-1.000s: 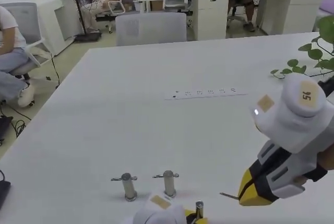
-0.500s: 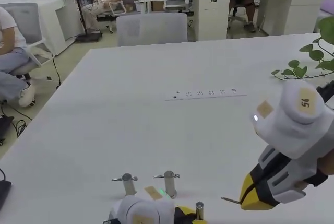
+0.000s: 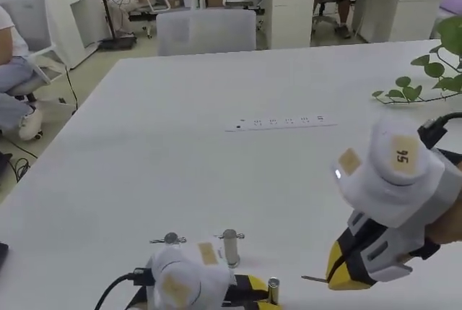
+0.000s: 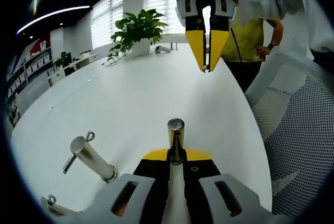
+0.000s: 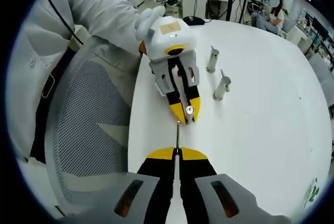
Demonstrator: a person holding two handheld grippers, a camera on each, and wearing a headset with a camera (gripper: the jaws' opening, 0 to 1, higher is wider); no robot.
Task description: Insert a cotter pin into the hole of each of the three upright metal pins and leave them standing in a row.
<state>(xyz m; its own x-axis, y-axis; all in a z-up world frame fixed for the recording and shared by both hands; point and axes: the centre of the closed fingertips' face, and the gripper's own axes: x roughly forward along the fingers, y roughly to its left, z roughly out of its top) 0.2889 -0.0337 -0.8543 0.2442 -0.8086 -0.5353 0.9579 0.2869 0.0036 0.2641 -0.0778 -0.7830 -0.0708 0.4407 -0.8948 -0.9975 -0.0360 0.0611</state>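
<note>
— White tabletop: what stands on it?

— 3 metal pins in a row near the front edge, all upright. In the head view, the left pin and the middle pin each have a cotter pin through the top. The left pin is partly hidden behind a hand-held gripper.

— And the right pin?

— The left hand-held gripper has it. In the left gripper view the yellow jaws are pinched on its shaft, low down, with the round top standing clear above them.

— The right hand-held gripper?

— Its jaws are closed on a loose cotter pin, gripped at 1 end. The pin lies level and its free tip points at the right pin, near it but apart.

— Anything else on the tabletop?

— A power strip lies flat near the middle, well away from the pins. A leafy plant reaches in at the far right.
</note>
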